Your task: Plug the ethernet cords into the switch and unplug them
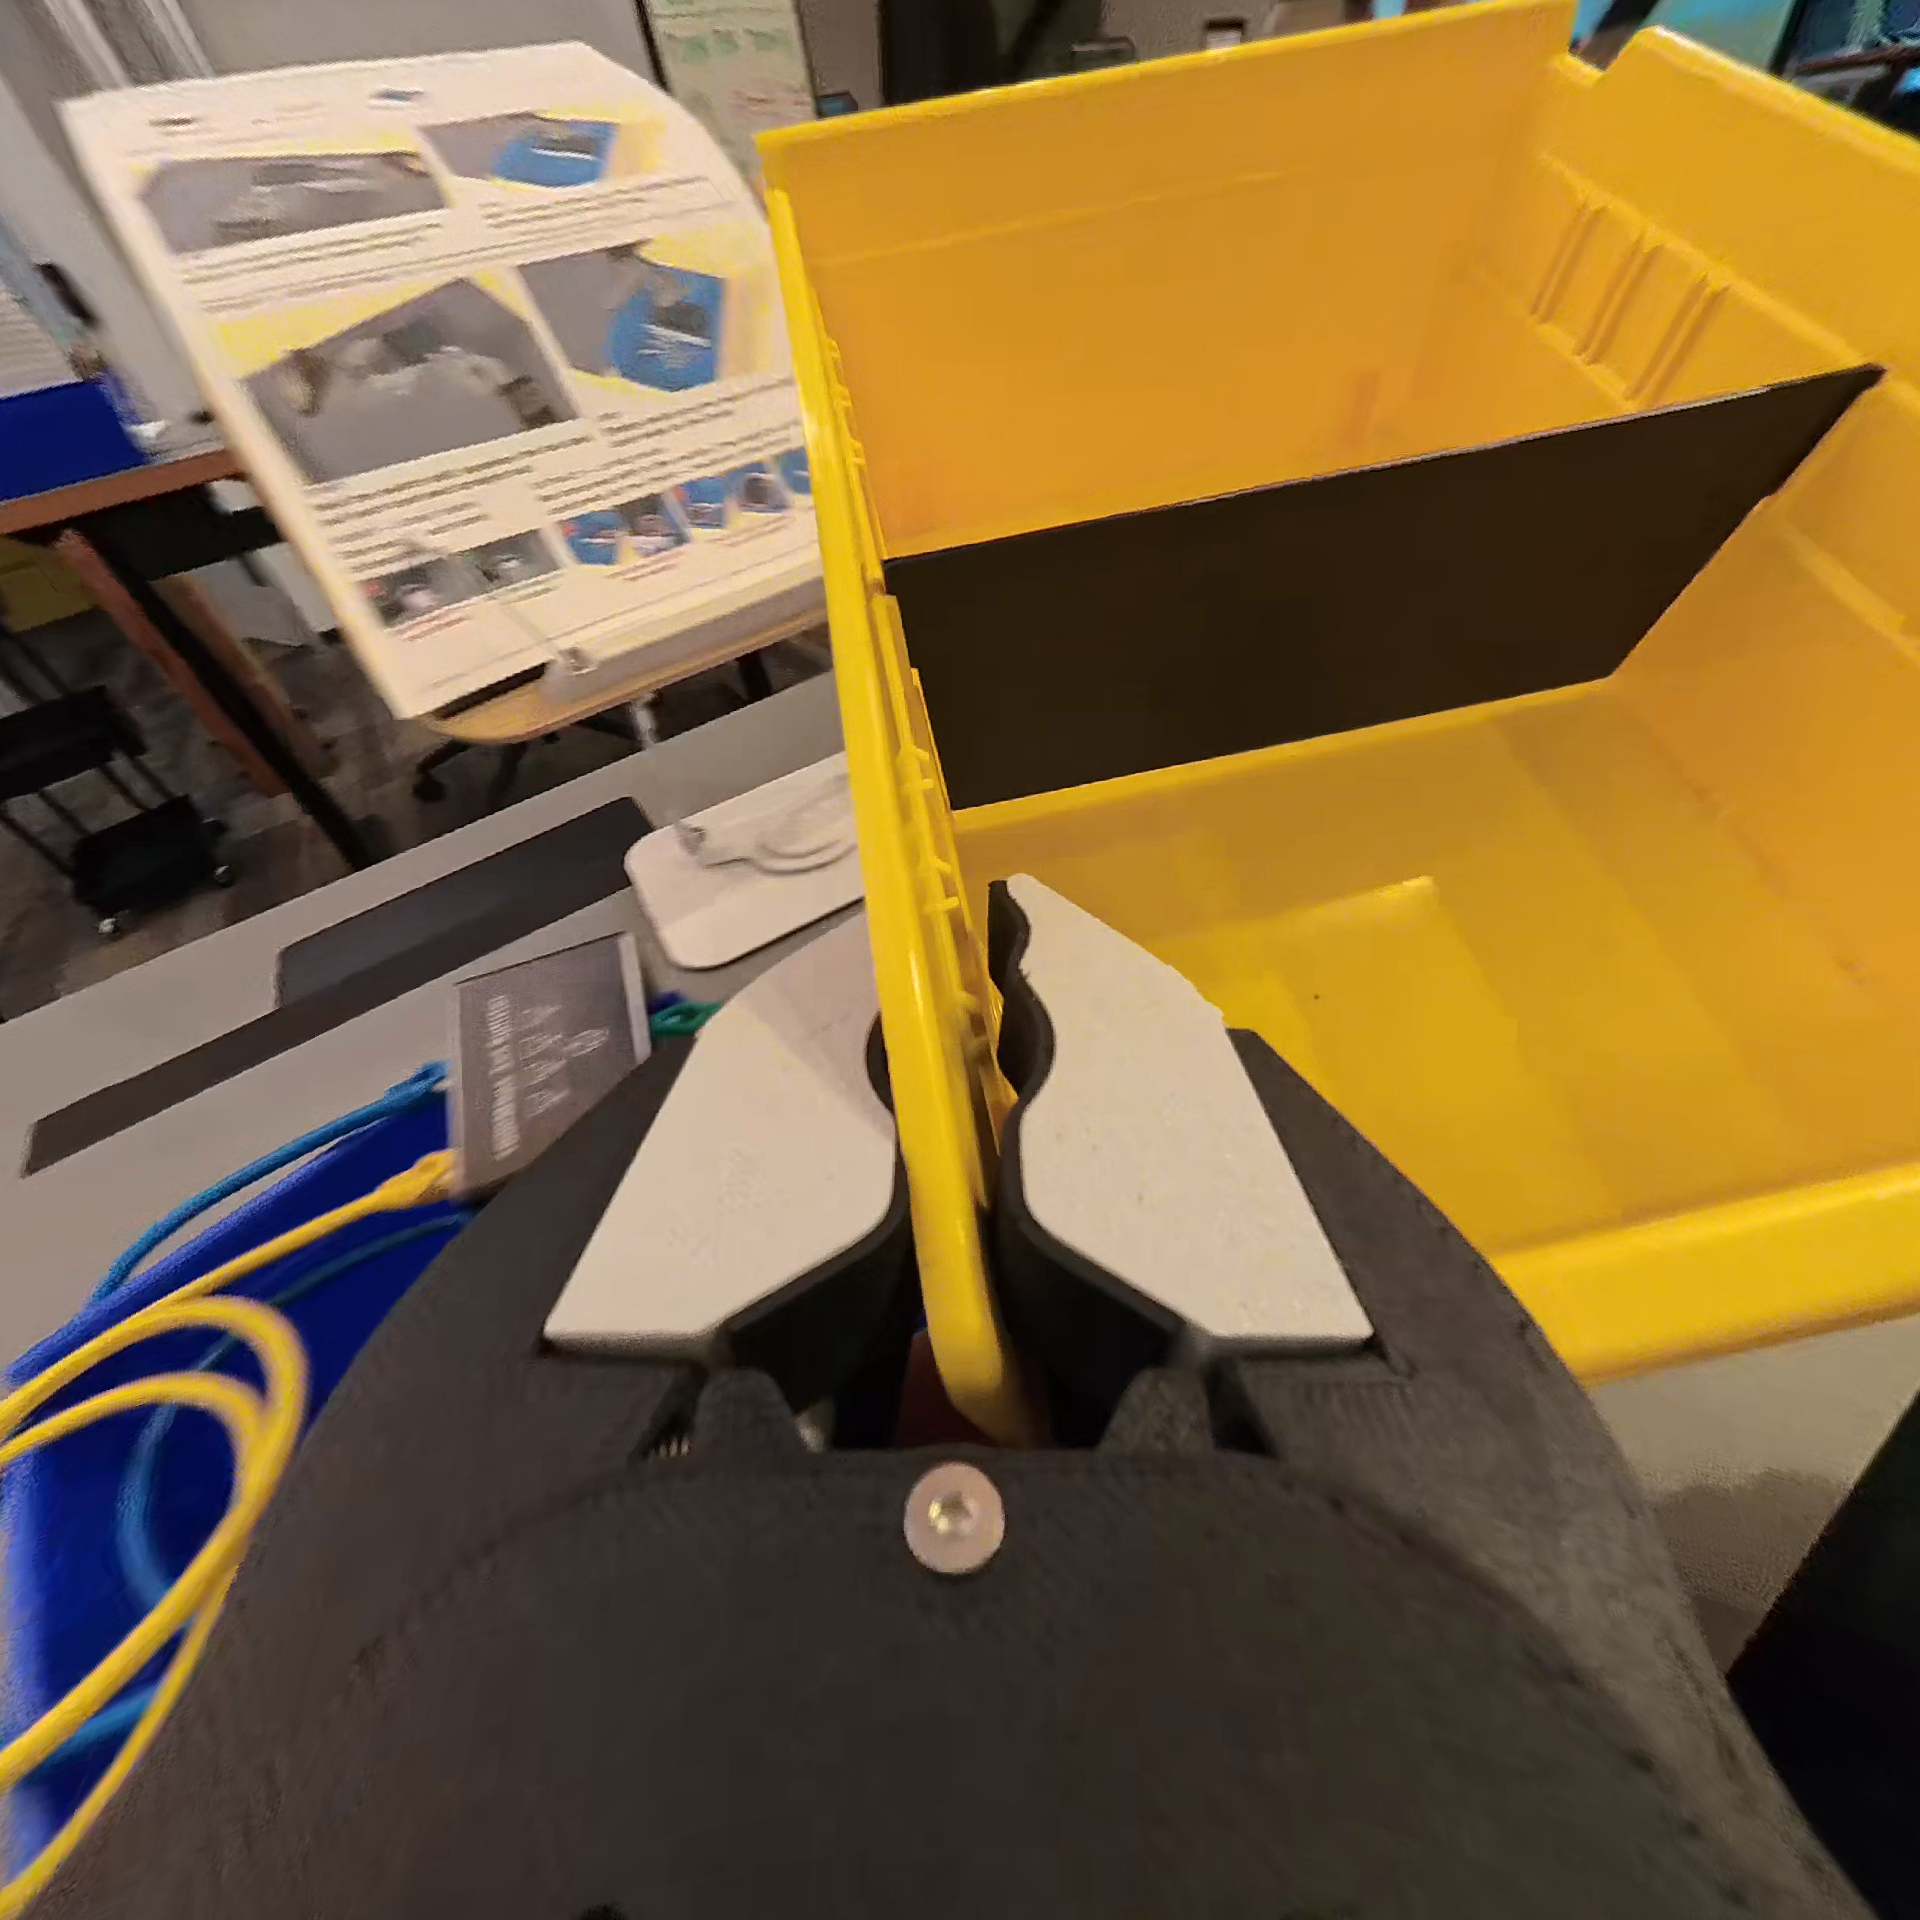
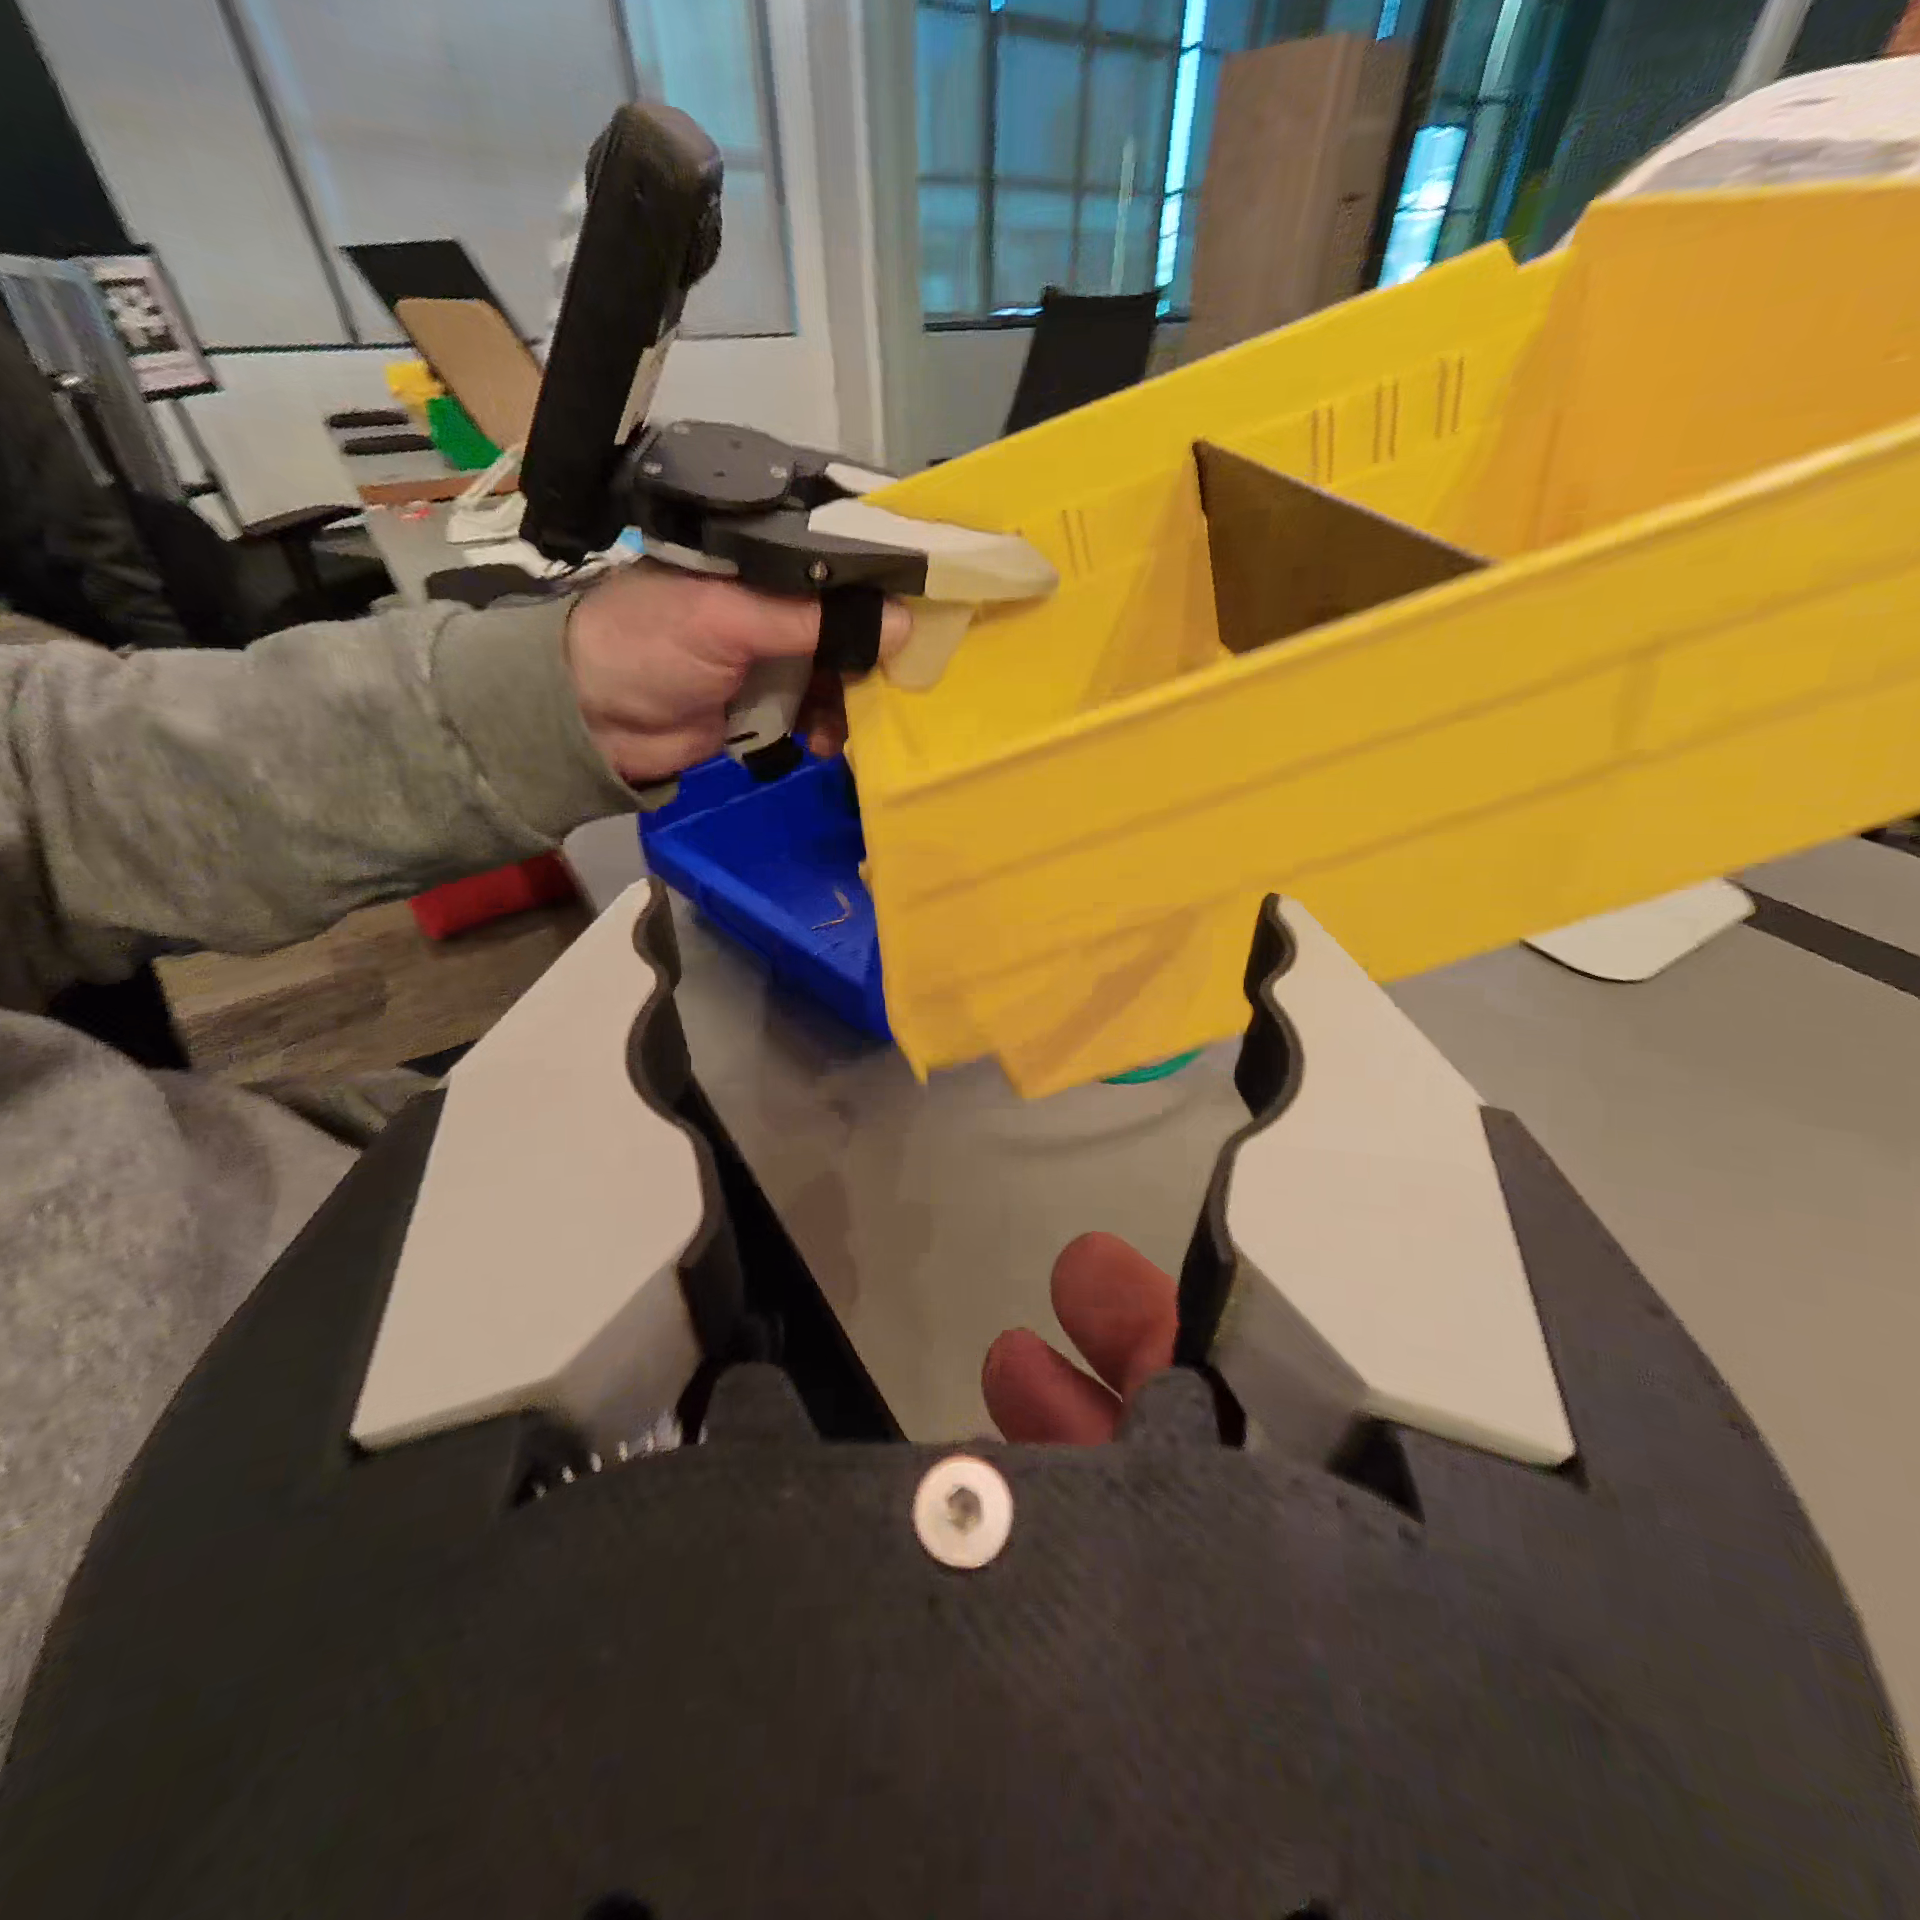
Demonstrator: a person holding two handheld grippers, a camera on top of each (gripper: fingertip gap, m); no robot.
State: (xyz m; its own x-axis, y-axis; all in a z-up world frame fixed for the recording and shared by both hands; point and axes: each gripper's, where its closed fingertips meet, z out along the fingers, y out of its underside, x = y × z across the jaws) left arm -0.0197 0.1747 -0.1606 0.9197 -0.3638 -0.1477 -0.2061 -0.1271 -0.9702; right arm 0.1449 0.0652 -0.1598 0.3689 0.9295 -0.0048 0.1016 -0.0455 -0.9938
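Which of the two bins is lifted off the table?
The yellow bin: the left gripper is shut on its wall and holds it tilted in air. The blue bin sits below.

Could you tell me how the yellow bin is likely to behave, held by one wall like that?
The yellow bin looks empty, so probably light. Pinched on one wall by the left gripper, it hangs tilted and may swing. Its thin plastic wall might flex.

Between my left fingers I count one yellow bin [image 1: 1299,436]; left of them, two cords, one blue [image 1: 239,1174], one yellow [image 1: 208,1340], one switch [image 1: 545,1049].
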